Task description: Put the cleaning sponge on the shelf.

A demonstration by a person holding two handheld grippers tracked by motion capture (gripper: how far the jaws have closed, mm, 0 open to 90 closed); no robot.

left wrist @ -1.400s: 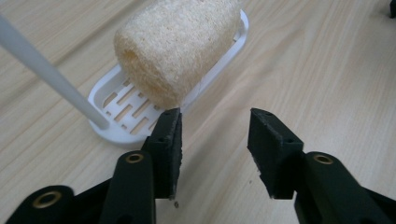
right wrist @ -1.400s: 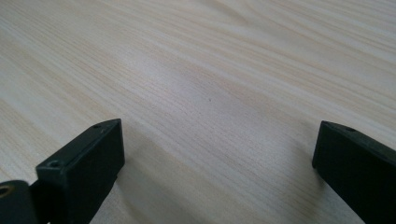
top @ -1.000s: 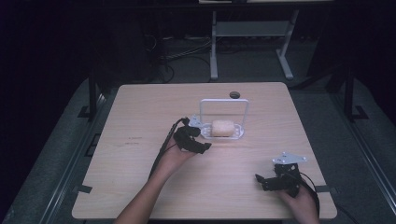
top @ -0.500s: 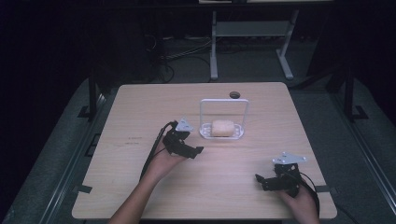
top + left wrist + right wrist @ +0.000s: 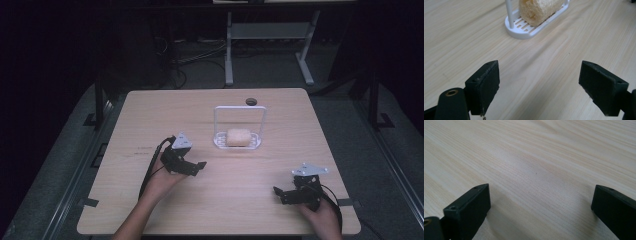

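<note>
Altogether: two gaping claws, left claw (image 5: 196,167) and right claw (image 5: 279,193), one loaf (image 5: 238,137), one rack (image 5: 220,142).

Bare table (image 5: 240,175) between left claw (image 5: 540,82) and rack (image 5: 529,31); rack's upright frame (image 5: 239,122) blocks overhead reach.

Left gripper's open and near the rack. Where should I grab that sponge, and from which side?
Grip the sponge across its long sides, coming from above on the near side. It lies along the white rack, whose tall frame stands behind it. The left gripper is already open, short of it.
</note>
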